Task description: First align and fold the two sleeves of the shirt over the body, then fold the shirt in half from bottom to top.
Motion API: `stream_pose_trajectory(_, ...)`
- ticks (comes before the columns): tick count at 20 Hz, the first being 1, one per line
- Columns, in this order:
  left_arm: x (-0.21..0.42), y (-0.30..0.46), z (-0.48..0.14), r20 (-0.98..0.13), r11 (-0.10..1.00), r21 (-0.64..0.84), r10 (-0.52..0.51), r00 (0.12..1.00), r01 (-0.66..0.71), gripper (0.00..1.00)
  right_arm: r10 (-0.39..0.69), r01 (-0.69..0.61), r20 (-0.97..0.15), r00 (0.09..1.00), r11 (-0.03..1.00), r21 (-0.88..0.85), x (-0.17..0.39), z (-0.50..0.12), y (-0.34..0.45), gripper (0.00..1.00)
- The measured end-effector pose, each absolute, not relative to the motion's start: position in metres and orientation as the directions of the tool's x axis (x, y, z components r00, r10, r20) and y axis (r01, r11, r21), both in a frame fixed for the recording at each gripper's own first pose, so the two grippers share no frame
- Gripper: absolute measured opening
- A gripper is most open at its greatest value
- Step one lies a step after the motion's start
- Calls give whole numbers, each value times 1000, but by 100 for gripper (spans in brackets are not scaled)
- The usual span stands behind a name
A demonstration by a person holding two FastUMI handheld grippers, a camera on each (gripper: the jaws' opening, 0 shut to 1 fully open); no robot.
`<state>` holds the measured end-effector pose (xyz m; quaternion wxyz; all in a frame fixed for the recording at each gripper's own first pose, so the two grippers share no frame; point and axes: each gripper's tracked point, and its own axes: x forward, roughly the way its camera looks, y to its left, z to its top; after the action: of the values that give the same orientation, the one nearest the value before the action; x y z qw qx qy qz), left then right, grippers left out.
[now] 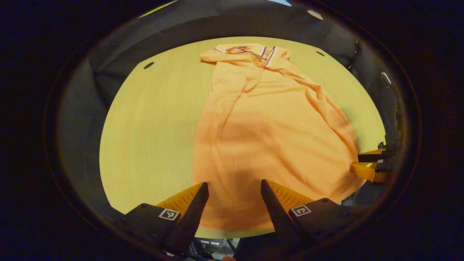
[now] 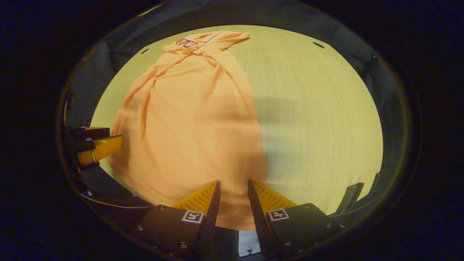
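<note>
An orange shirt (image 1: pixel 268 127) lies lengthwise on the light wooden table (image 1: pixel 152 127), its striped collar (image 1: pixel 266 54) at the far end. Both sleeves are folded in over the body, leaving long creases. My left gripper (image 1: pixel 235 183) stands open above the near hem, left of its middle, with cloth showing between the fingers. In the right gripper view the shirt (image 2: pixel 192 123) fills the left half. There my right gripper (image 2: pixel 233 182) is open over the hem's right corner. Each gripper also appears from the side in the other's view: the right gripper (image 1: pixel 371 163) and the left gripper (image 2: pixel 96 146).
Bare tabletop (image 2: pixel 319 119) stretches to the right of the shirt, and more lies on its left. Small dark holes (image 1: pixel 148 65) mark the table's far corners. The near table edge (image 1: pixel 235 232) runs just under the hem. Dark booth cloth surrounds the table.
</note>
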<state>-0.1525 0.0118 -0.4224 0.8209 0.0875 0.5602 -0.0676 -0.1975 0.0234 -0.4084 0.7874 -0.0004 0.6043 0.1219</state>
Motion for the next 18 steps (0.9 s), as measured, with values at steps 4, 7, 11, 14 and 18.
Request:
stream_pose_trajectory(4, -169, 16, -437, -957, 977, 58, -4, 289, 204, 100, 157, -200, -961, 229, 973, 112, -198, -409, 24, 50)
stream_pose_trajectory(7, -170, 14, -438, -964, 980, 47, -6, 267, 193, 91, 132, -206, -969, 211, 975, 88, -199, -409, 25, 53)
stream_pose_trajectory(11, -170, 14, -441, -982, 989, 24, -4, 188, 147, 92, 117, -222, -978, 174, 972, 77, -200, -411, 33, 63)
stream_pose_trajectory(14, -168, 13, -443, -992, 989, 24, 5, 128, 148, 93, 87, -228, -986, 139, 972, 53, -200, -411, 34, 75)
stream_pose_trajectory(18, -168, 13, -443, -993, 990, 24, 8, 117, 136, 93, 74, -207, -993, 89, 977, 55, -198, -412, 35, 74)
